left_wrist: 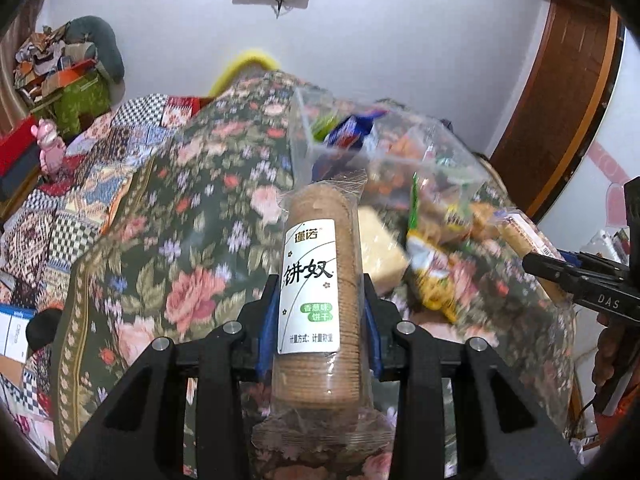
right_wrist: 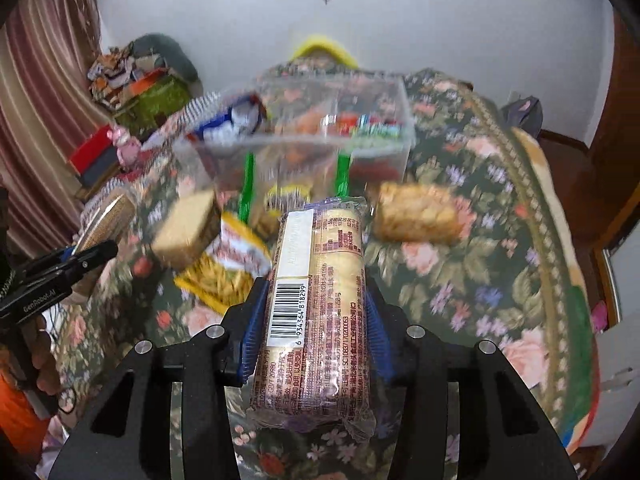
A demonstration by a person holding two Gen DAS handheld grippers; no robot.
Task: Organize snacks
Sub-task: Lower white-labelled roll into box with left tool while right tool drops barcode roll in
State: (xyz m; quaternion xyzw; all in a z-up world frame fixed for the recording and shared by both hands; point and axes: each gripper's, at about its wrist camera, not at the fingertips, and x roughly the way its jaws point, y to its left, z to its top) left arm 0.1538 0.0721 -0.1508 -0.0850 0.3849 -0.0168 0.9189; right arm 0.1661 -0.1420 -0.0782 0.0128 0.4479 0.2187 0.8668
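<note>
My left gripper (left_wrist: 322, 292) is shut on a roll of brown round biscuits (left_wrist: 316, 280) with a white label, held lengthwise between the blue pads. My right gripper (right_wrist: 316, 304) is shut on a pale biscuit pack (right_wrist: 316, 312) with a barcode. Both are held above the floral cloth. Beyond them stands a clear plastic box (right_wrist: 404, 120), with several small snacks inside, also seen as the clear box (left_wrist: 300, 128). In front of the box lie a pale wafer block (right_wrist: 184, 232), a yellow bag (right_wrist: 228, 268) and a golden snack pack (right_wrist: 416, 212).
A floral cloth (left_wrist: 192, 200) covers the table. Left of it are a patchwork cover, red boxes (left_wrist: 20, 148), a pink toy (left_wrist: 50, 148) and piled clutter. A wooden door frame (left_wrist: 560, 100) stands at the right, a curtain (right_wrist: 32, 100) at the far left.
</note>
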